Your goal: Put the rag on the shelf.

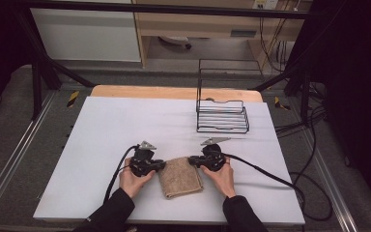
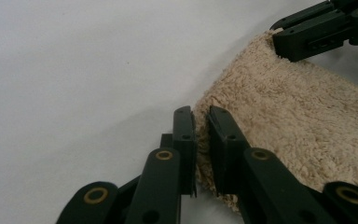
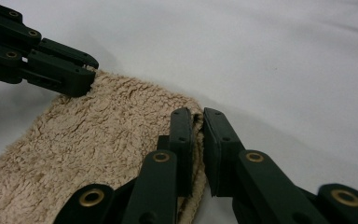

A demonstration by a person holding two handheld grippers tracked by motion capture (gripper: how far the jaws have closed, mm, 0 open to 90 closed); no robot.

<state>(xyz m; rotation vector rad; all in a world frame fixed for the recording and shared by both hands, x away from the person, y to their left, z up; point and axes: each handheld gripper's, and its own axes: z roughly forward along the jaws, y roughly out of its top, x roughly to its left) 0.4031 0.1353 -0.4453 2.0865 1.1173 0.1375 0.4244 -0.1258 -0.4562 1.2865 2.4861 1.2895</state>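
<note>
The towel (image 1: pixel 180 177) lies folded flat on the white counter (image 1: pixel 125 125), near its front edge and between our two hands. We see one towel, tan and fluffy, roughly rectangular, its long axis running from the front of the counter toward the back, slightly tilted so the far end leans left. Its two far corners are where we hold it.

Our left hand-held gripper (image 1: pixel 160 166) has its jaws closed together on the towel's far left corner; in the left gripper view the pile is pinched in the narrow slot between the two black jaws (image 2: pixel 202 140). Our right hand-held gripper (image 1: pixel 192 160) is clamped likewise on the far right corner, the towel's folded edge squeezed between its jaws in the right gripper view (image 3: pixel 197 140). The two grippers point toward each other across the towel's far edge.

Farther back and to the right stands one black wire rack (image 1: pixel 222 113), well apart from the towel. Nothing lies between it and the grippers. A black cable (image 1: pixel 270 176) trails from each gripper, two in all.
</note>
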